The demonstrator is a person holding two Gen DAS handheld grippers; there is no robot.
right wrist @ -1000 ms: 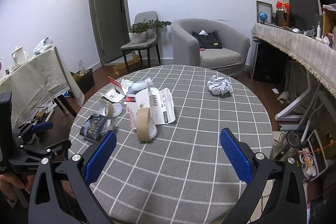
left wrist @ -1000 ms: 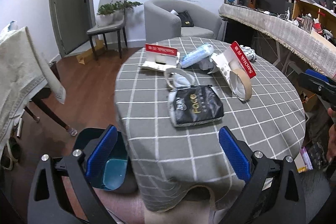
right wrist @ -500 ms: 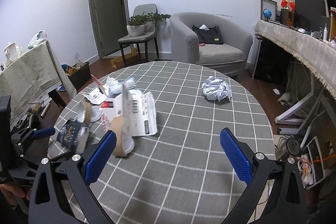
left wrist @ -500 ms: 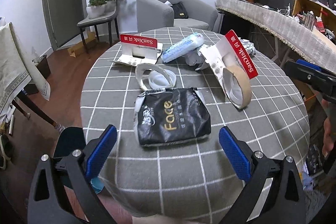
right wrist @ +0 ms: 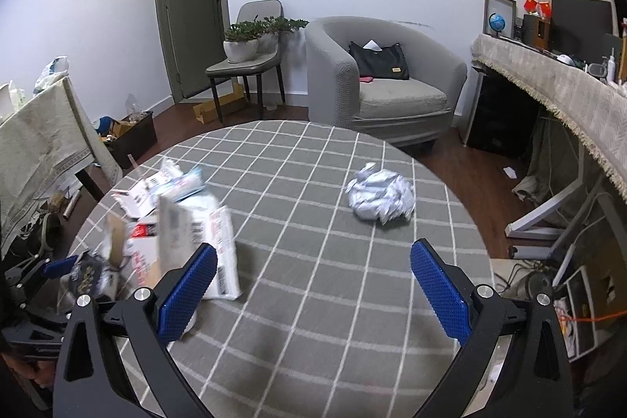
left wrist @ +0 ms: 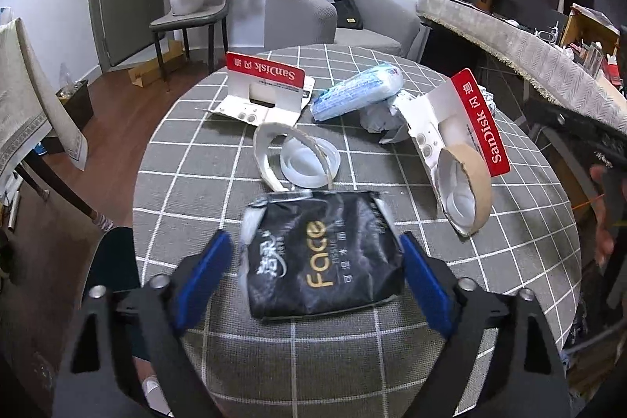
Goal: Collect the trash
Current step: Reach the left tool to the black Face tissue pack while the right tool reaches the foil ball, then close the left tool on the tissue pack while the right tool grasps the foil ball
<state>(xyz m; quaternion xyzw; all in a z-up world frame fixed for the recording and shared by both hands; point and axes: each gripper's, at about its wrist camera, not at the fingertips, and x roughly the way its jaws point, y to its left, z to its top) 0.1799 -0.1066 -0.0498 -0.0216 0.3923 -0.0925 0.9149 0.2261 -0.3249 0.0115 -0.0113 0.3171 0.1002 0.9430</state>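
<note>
A black "Face" tissue pack (left wrist: pixel 321 253) lies flat on the grey checked round table (left wrist: pixel 509 261). My left gripper (left wrist: pixel 315 241) straddles it and its jaws are closing. The right pad looks at the pack's edge, and a thin gap shows at the left pad. Beyond lie two red-and-white SanDisk cards (left wrist: pixel 266 81) (left wrist: pixel 474 120), a blue-white wrapper (left wrist: pixel 356 91), a white ring (left wrist: pixel 309 161) and a cardboard tape core (left wrist: pixel 466 187). My right gripper (right wrist: pixel 313 253) hangs open over bare cloth. A crumpled silver-white ball (right wrist: pixel 380 196) lies just ahead of it.
A dark bin (left wrist: pixel 113 261) sits on the floor by the table's left edge. A grey armchair (right wrist: pixel 384 81), a chair with plants (right wrist: pixel 250 46), a cloth-covered side table (right wrist: pixel 43 136) and a long draped counter (right wrist: pixel 568 93) ring the room.
The left gripper came forward and down over the table edge until the black pack lay between its jaws, which have narrowed. The right gripper swung towards the crumpled ball, staying open.
</note>
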